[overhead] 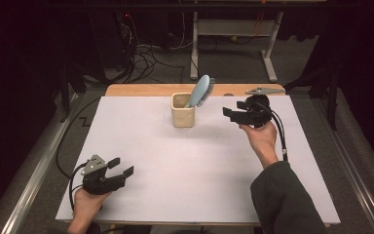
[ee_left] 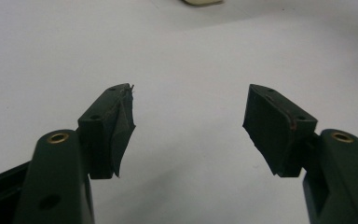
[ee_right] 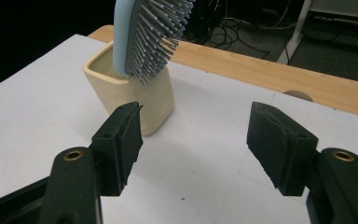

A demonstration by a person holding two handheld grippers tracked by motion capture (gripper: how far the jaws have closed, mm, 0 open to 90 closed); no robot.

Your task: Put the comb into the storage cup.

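Pale blue plastic forms the back of the hairbrush (overhead: pixel 200 89), whose grey face carries rows of grey bristles with blue tips. It stands handle-down in a cream square cup (overhead: pixel 182 115), its head leaning out toward two o'clock. Cup and brush sit at twelve o'clock on the white table (overhead: pixel 175 161), near the far edge.

Going left to right: the left gripper (overhead: pixel 121 166) rests at eight o'clock, jaws spread wide with nothing between them; then the cup with its brush; then the right gripper (overhead: pixel 227 113) at two o'clock, just beside the cup, jaws apart and empty, pointing at it.

Count: one hairbrush, one cup, two grippers.
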